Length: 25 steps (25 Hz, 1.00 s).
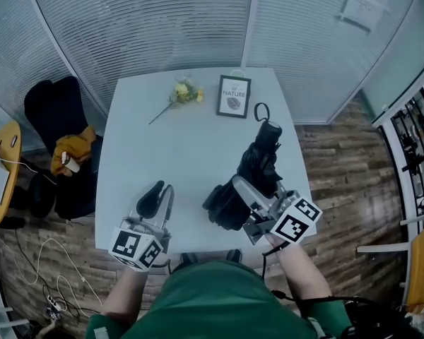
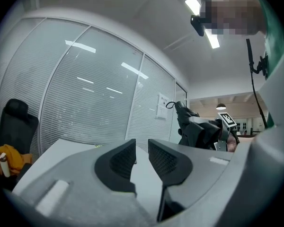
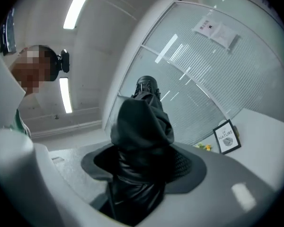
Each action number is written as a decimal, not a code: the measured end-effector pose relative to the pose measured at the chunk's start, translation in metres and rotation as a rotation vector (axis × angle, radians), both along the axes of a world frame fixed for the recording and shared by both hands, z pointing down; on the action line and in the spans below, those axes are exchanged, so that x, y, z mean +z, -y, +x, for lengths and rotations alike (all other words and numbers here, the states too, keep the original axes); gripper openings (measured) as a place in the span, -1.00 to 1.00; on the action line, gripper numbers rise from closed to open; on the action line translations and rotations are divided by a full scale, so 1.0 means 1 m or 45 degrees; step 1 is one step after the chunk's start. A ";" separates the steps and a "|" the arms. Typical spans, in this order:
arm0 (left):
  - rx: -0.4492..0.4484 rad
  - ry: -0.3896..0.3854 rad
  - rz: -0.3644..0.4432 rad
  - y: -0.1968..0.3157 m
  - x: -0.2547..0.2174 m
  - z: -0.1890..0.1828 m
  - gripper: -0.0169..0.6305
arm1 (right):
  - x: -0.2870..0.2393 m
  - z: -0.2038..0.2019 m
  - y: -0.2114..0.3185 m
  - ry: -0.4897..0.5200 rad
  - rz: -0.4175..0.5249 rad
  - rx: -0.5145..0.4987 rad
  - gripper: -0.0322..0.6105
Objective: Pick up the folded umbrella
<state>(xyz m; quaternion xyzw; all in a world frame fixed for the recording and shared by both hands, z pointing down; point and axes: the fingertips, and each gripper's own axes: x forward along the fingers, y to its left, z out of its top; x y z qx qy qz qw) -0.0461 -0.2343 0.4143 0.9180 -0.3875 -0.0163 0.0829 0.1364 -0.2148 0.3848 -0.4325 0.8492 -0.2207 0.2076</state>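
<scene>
Folded umbrella (image 1: pixel 253 169), black and bunched, sits clamped in the right gripper (image 1: pixel 247 195) in the head view, over the white table (image 1: pixel 134 126) toward its 4 o'clock corner. Its handle end and strap loop point to 1 o'clock. The left gripper (image 1: pixel 160 198) hovers at the table's 7 o'clock edge, well apart from the umbrella. At 12 o'clock on the table stand a framed picture (image 1: pixel 234 96) and, just beside it at its 9 o'clock, a yellow flower (image 1: pixel 184 91).

In the left gripper view, the left gripper (image 2: pixel 141 156) shows its jaws a narrow gap apart with nothing between them. The umbrella (image 2: pixel 191 123) rises at 2 o'clock above the table line.

In the right gripper view, the right gripper (image 3: pixel 143 167) has its jaws pressed against the umbrella (image 3: pixel 141 131), whose dark fabric fills the space between them. The framed picture (image 3: pixel 226 137) stands at 4 o'clock.
</scene>
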 end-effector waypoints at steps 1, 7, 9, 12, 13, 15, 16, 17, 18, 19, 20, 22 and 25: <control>-0.006 0.005 -0.006 0.000 0.001 -0.001 -0.67 | 0.001 0.002 -0.001 0.022 -0.003 -0.003 -0.02; -0.032 0.012 -0.048 -0.001 0.014 -0.009 -0.67 | 0.004 0.003 -0.003 0.120 -0.021 -0.066 -0.02; -0.037 0.016 -0.055 -0.003 0.016 -0.009 -0.67 | 0.006 0.003 -0.004 0.155 -0.031 -0.075 -0.02; -0.046 0.027 -0.060 -0.007 0.016 -0.010 -0.67 | 0.007 0.004 -0.008 0.181 -0.035 -0.068 -0.02; -0.048 0.029 -0.058 -0.008 0.017 -0.011 -0.67 | 0.007 0.004 -0.009 0.186 -0.034 -0.065 -0.02; -0.051 0.028 -0.058 -0.010 0.019 -0.012 -0.67 | 0.008 0.005 -0.011 0.195 -0.032 -0.059 -0.02; -0.053 0.029 -0.060 -0.010 0.020 -0.013 -0.67 | 0.008 0.006 -0.012 0.201 -0.031 -0.056 -0.02; -0.054 0.029 -0.062 -0.011 0.021 -0.013 -0.67 | 0.008 0.007 -0.013 0.208 -0.031 -0.053 -0.02; -0.055 0.029 -0.064 -0.012 0.021 -0.013 -0.67 | 0.008 0.009 -0.013 0.214 -0.031 -0.049 -0.02; -0.056 0.029 -0.066 -0.013 0.022 -0.013 -0.67 | 0.007 0.010 -0.013 0.220 -0.031 -0.046 -0.02; -0.058 0.028 -0.069 -0.014 0.022 -0.012 -0.67 | 0.007 0.010 -0.014 0.225 -0.031 -0.044 -0.02; -0.061 0.031 -0.075 -0.016 0.025 -0.013 -0.67 | 0.007 0.011 -0.016 0.228 -0.028 -0.040 -0.02; -0.063 0.032 -0.085 -0.017 0.027 -0.013 -0.67 | 0.008 0.011 -0.016 0.216 -0.029 -0.026 -0.02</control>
